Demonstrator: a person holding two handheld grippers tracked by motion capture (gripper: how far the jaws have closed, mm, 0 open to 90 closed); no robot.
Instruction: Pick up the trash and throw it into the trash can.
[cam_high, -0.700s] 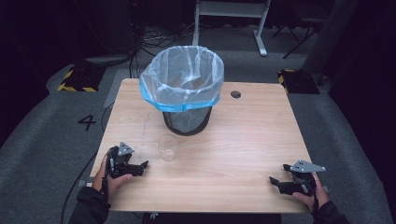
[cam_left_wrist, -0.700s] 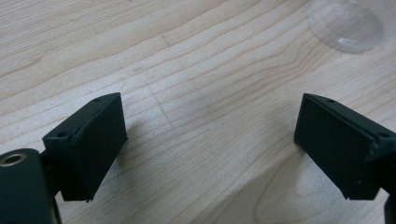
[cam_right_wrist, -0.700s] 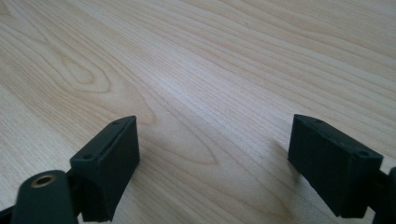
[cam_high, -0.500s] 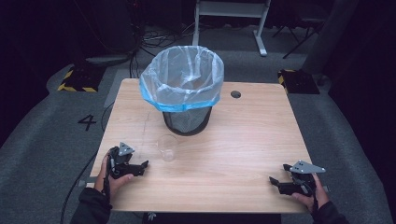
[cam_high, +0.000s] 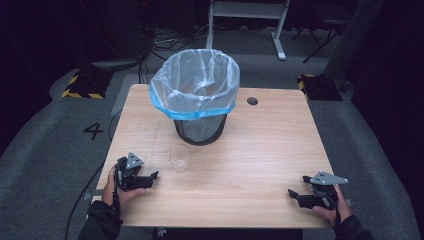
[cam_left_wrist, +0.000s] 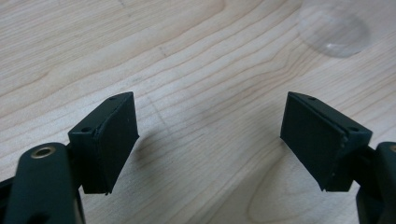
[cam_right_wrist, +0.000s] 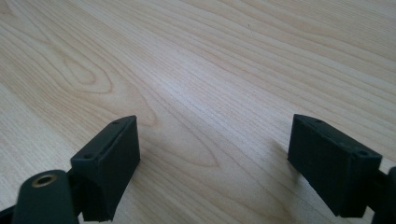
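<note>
A clear plastic cup (cam_high: 179, 158) stands upright on the wooden table (cam_high: 260, 145), in front of a black mesh bin (cam_high: 199, 129) lined with a clear, blue-rimmed bag (cam_high: 195, 82). My left gripper (cam_high: 152, 176) rests near the table's front left, open, pointing toward the cup and a short way from it. In the left gripper view its jaws (cam_left_wrist: 208, 140) stand wide over bare wood, with the cup's base (cam_left_wrist: 332, 29) at the top right. My right gripper (cam_high: 291, 195) rests open at the front right, its jaws (cam_right_wrist: 215, 161) over bare wood.
A round cable hole (cam_high: 252, 101) sits in the table's far right part. Grey carpet with a number marking (cam_high: 93, 131) surrounds the table. Yellow-black striped blocks (cam_high: 82, 85) and a desk frame (cam_high: 247, 25) lie beyond the far edge.
</note>
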